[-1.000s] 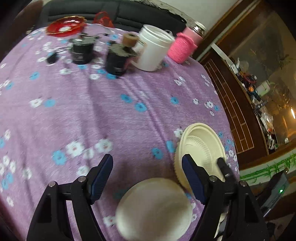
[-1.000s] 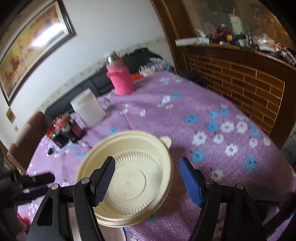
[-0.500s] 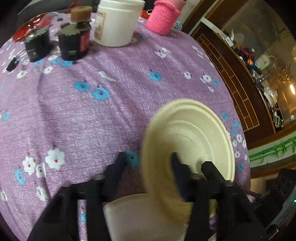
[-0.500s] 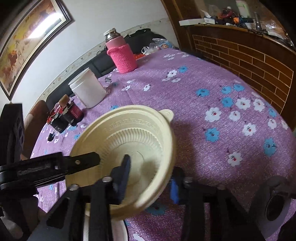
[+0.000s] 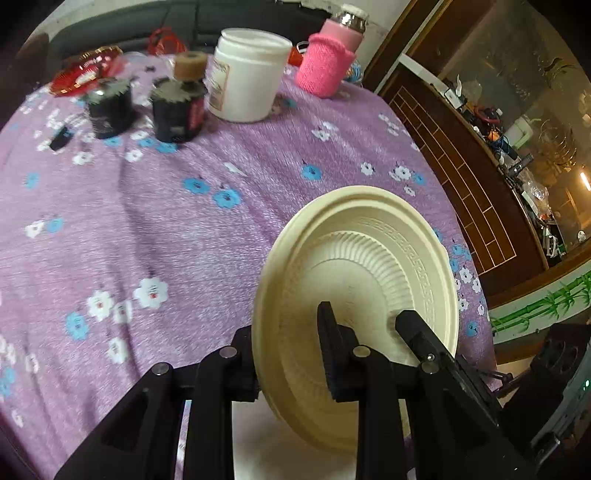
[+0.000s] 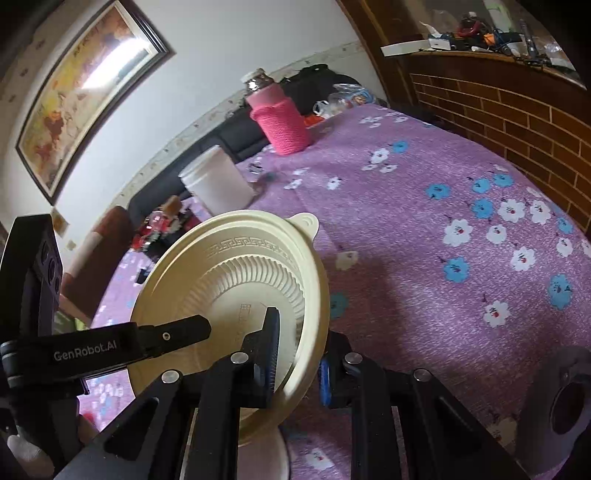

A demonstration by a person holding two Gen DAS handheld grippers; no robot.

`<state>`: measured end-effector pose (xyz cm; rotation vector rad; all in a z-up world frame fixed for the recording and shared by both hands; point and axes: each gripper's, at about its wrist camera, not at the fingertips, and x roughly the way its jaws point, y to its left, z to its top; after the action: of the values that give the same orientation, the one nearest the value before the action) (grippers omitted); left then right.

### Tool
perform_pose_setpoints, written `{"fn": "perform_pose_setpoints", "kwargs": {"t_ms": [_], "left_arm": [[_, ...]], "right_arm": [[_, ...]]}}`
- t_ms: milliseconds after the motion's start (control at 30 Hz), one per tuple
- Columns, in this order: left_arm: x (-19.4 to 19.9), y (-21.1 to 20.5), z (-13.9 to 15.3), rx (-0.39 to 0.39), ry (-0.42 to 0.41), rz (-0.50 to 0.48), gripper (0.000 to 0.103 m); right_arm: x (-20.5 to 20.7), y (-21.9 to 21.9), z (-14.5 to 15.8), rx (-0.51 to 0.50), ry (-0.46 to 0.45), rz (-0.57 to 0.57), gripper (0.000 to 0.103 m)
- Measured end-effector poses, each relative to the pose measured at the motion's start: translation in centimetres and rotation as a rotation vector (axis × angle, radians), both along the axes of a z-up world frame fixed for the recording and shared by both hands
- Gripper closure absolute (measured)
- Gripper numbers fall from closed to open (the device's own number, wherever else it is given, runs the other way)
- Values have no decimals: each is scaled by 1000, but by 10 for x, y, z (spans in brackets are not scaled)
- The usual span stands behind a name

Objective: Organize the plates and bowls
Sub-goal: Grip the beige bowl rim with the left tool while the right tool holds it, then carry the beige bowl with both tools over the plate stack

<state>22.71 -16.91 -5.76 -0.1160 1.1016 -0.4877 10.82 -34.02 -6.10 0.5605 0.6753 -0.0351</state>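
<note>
Worktop (image 5: 184, 229) under a purple cloth with blue and white flowers, filling most of both views; far edge at 12 o'clock meets a dark sofa (image 5: 122, 18), right edge at 3 o'clock drops to a brick-patterned wooden counter (image 6: 517, 110) crowded with clutter. White wall with a framed picture (image 6: 81, 96) at 10 o'clock in the right wrist view. Wide bare cloth through the middle and right side. Far end holds a white tub (image 5: 247, 74), pink-sleeved flask (image 5: 328, 59), two dark jars (image 5: 177, 107), red dish (image 5: 85, 72). Cream plate (image 5: 369, 273) tilted steeply off the cloth near the near-right edge. Left gripper (image 5: 291, 350) and right gripper (image 6: 295, 354) have each just closed; both pairs of jaws are clamped on the plate's rim from opposite sides. A pale bowl (image 5: 266, 443) lies beneath at 6 o'clock.
</note>
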Motion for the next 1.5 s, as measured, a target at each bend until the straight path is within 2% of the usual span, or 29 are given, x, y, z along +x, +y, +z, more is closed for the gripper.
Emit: {"fn": "perform_pose_setpoints", "kwargs": {"t_ms": [333,500,700,1133,1267,1367,1500], "left_arm": [[-41,29,42,15,-127,51,79],[-76,63,68,4,-200,87,77],[-111,123,76,-52,-205,185,77],[-182,255,86,-123,-264,441,77],[-194,296,91,-107,-292,536,76],[-200,326,91,-124,-296,602,73],[-207,358,87,-97,-299,682,73]], "right_arm": [[-17,16,24,85,-106,84,84],[-37,43,46,90,-152,128,84],[-54,92,60,89,-164,214,84],[-75,216,90,7,-168,443,84],[-78,264,102,-15,-183,527,83],[-77,297,108,-36,-183,584,83],[-66,340,103,-48,-153,653,83]]}}
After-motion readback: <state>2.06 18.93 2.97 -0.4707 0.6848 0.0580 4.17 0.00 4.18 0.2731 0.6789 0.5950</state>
